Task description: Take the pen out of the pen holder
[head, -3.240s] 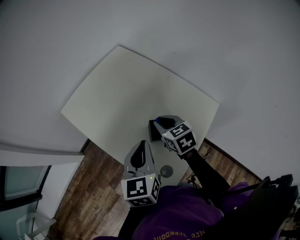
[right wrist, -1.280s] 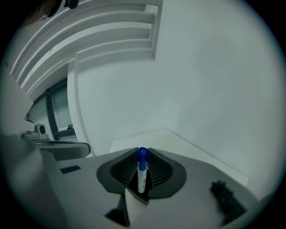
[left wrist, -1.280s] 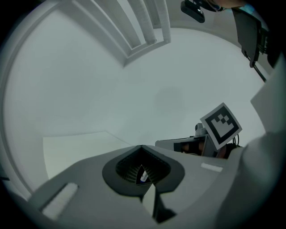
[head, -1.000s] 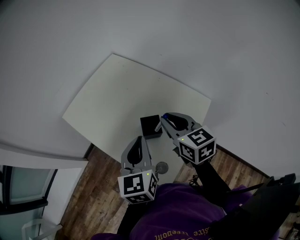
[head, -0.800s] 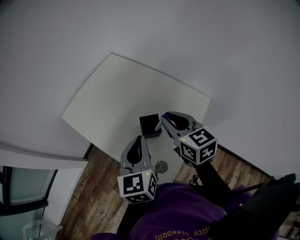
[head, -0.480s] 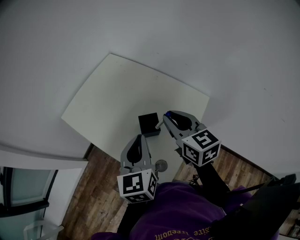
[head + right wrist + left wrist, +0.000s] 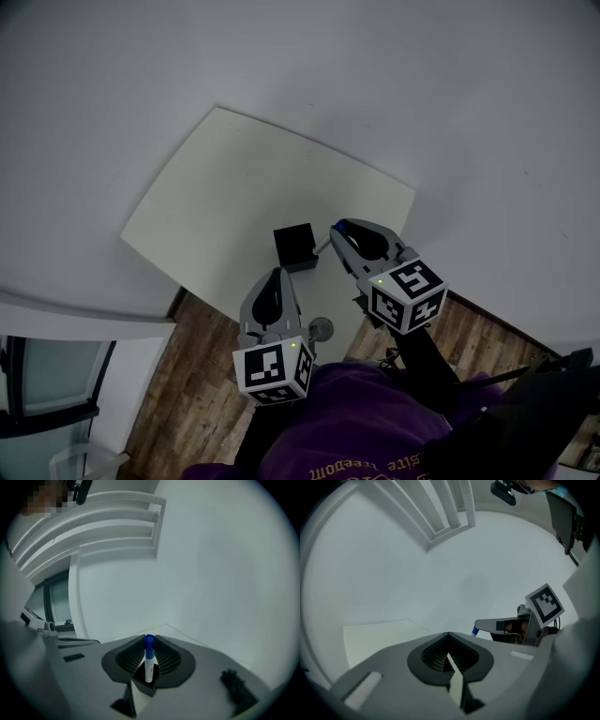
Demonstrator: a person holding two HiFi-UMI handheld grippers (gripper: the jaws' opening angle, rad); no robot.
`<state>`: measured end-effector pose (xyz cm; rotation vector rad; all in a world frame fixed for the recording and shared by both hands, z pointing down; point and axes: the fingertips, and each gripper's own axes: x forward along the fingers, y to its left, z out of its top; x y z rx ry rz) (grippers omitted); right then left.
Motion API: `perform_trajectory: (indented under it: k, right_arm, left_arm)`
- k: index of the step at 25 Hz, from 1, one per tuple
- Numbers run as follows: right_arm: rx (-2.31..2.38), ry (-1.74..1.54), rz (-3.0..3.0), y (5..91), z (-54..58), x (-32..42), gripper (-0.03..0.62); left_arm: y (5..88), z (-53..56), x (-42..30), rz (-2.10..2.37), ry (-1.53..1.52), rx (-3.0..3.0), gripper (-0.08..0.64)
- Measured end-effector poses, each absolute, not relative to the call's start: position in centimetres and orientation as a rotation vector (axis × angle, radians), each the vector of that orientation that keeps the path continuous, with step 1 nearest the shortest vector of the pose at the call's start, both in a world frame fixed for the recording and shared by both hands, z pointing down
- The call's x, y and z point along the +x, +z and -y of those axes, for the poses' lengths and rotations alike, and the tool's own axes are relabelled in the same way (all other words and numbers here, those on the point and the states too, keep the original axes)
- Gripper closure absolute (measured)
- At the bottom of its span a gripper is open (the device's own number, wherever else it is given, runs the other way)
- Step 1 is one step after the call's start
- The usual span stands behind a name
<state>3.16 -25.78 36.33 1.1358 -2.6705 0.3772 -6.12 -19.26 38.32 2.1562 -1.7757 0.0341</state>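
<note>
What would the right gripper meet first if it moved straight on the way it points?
Probably the bare table: past the pen in the right gripper lies only table top, then wall. The pen holder sits off to the side. Depth is unclear.

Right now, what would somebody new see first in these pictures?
Probably the pen with its blue cap, standing upright, pinched in the right gripper. Next, the small black pen holder sits on the pale table, just beside that gripper's tip. The left gripper, jaws together and empty, hangs at the table's near edge.
</note>
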Motion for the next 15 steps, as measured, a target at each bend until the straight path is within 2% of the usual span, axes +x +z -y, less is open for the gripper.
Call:
perform_trajectory:
  k: [15]
  right_arm:
    - [1.164, 0.35, 2.704, 34.5, 25.2, 3.3, 0.522]
  left_arm:
    - [38.4, 19.0, -7.1, 1.795, 0.034, 2.135, 0.552]
